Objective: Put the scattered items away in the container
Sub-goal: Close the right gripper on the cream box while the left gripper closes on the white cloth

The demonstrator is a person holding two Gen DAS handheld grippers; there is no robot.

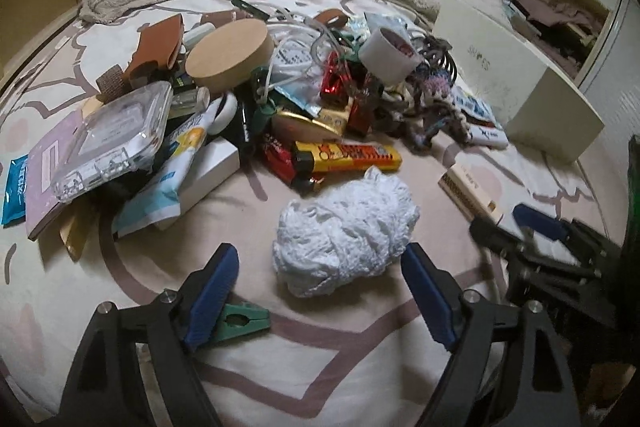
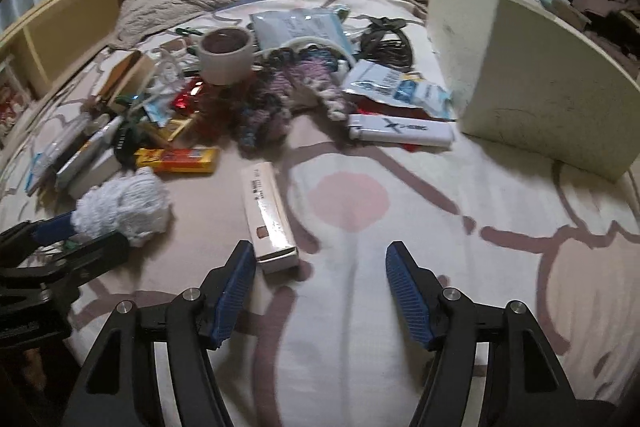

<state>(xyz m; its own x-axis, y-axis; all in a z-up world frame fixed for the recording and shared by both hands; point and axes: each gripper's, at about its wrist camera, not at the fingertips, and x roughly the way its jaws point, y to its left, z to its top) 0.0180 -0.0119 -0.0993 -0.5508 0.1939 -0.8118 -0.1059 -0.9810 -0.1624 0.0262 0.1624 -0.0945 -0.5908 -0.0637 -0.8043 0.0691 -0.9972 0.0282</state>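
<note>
we have the left tongs (image 1: 320, 267) spread wide, one blue pad on each side of the white knitted bundle (image 1: 346, 235), which lies on the bed (image 1: 340, 355) near us, apart from the main heap. nothing is gripped yet. the right tongs (image 2: 320, 263) are also wide and hold nothing, hovering over bare bedcover with the slim white carton (image 2: 269, 219) just beside their left pad.

the step in hand, as we judge it, is picking up the bundle. it looks soft and loose, so we should lower the pads until they sit around its middle, not its fluffy near edge, and close firmly enough to gather the yarn without pinching only a stray loop. the green clip (image 1: 236, 323) lies just beside the left pad; we should keep that pad clear of it so it isn't dragged along.

the cream box (image 1: 516, 83) stands far right on the bed, beyond the heap. in the left view we cannot see its opening, so we cannot tell which way it faces. to carry the bundle there we should lift it well above the yellow and red packet (image 1: 348, 157) and the crocheted piece (image 1: 434, 95) and pass behind the right tongs' reach, since both arms work close together near the carton.
</note>
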